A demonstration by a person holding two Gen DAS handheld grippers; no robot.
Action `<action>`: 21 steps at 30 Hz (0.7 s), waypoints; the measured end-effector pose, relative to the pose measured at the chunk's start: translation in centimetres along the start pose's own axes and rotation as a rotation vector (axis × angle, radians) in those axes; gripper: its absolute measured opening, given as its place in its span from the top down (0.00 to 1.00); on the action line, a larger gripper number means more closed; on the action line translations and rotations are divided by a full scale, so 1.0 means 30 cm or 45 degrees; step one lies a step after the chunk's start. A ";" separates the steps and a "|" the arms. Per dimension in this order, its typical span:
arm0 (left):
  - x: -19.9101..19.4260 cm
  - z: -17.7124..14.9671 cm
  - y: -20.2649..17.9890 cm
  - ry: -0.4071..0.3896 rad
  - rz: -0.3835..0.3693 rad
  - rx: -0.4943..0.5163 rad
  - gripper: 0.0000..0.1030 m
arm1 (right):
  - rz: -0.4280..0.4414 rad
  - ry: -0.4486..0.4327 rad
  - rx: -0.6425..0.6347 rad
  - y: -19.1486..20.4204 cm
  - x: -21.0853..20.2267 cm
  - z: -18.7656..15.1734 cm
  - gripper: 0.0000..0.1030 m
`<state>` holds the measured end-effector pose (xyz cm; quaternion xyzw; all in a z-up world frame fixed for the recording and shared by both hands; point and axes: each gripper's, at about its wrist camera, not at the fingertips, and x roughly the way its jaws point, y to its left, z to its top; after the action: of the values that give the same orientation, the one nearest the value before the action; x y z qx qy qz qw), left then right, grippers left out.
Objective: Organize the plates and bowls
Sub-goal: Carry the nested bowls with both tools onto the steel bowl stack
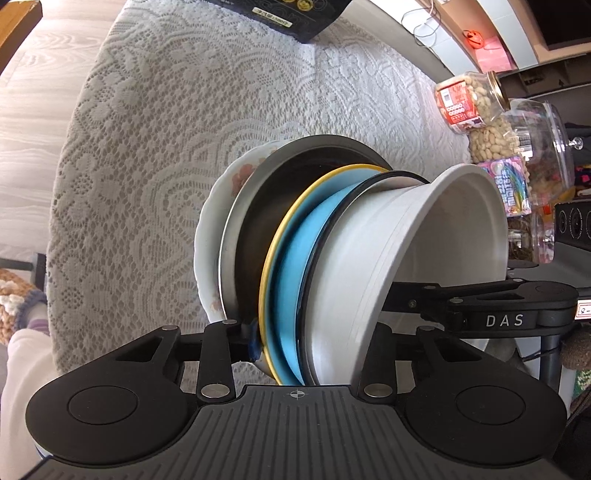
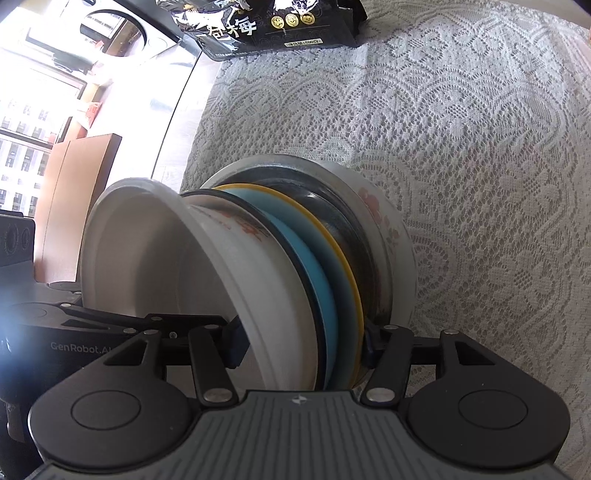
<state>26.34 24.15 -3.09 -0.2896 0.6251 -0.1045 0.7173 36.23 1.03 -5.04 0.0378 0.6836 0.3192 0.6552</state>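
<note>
Stack of dishes [image 1: 332,258] sits between both grippers over the white lace tablecloth [image 1: 147,147], seen edge-on so the layers run side by side across each wrist view. Layer order in the left wrist view, left to right: floral white plate [image 1: 218,229], dark metal plate [image 1: 255,221], blue plate with yellow rim [image 1: 291,266], black-rimmed white bowl [image 1: 343,266], then the big plain white bowl [image 1: 461,229] with its open mouth facing right. Right wrist view shows the same stack mirrored, white bowl mouth to the left. Left gripper [image 1: 314,354]: one finger with a blue pad touches the stack's edge at the metal plate; the far finger is hidden behind the white bowl's wall, so a full clamp can't be confirmed, but the jaws bracket the stack partway apart. Right gripper [image 2: 301,345]: left finger inside the mouth of the white bowl against its wall, right finger pressed at the metal plate's rim, so it's clamped across the stack from bowl wall to metal plate. The right gripper's arm also shows in the left view, reaching in behind the white bowl. Black snack bag [image 2: 266,26] lies at the far edge of the tablecloth, well apart from the stack. Jar of peanuts [image 1: 469,103] and other clear containers stand off to the right, near the table edge.
</note>
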 end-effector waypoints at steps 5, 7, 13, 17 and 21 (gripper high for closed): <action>-0.004 0.006 0.029 0.016 -0.038 -0.039 0.69 | -0.006 -0.018 -0.003 -0.003 -0.016 -0.002 0.49; -0.004 0.007 0.030 0.008 -0.033 -0.041 0.69 | -0.008 -0.031 -0.012 -0.002 -0.031 -0.006 0.49; -0.018 -0.009 -0.020 -0.067 0.064 0.066 0.67 | -0.015 -0.053 -0.033 -0.005 -0.046 -0.013 0.50; -0.031 -0.028 -0.065 -0.121 0.151 0.142 0.69 | -0.032 -0.082 -0.037 -0.009 -0.030 -0.010 0.54; -0.038 -0.029 -0.083 -0.136 0.199 0.161 0.69 | -0.056 -0.102 -0.059 -0.002 -0.014 -0.010 0.54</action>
<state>25.81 22.45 -0.82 -0.1991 0.5988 -0.0718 0.7725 36.05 0.67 -4.71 0.0203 0.6498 0.3187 0.6897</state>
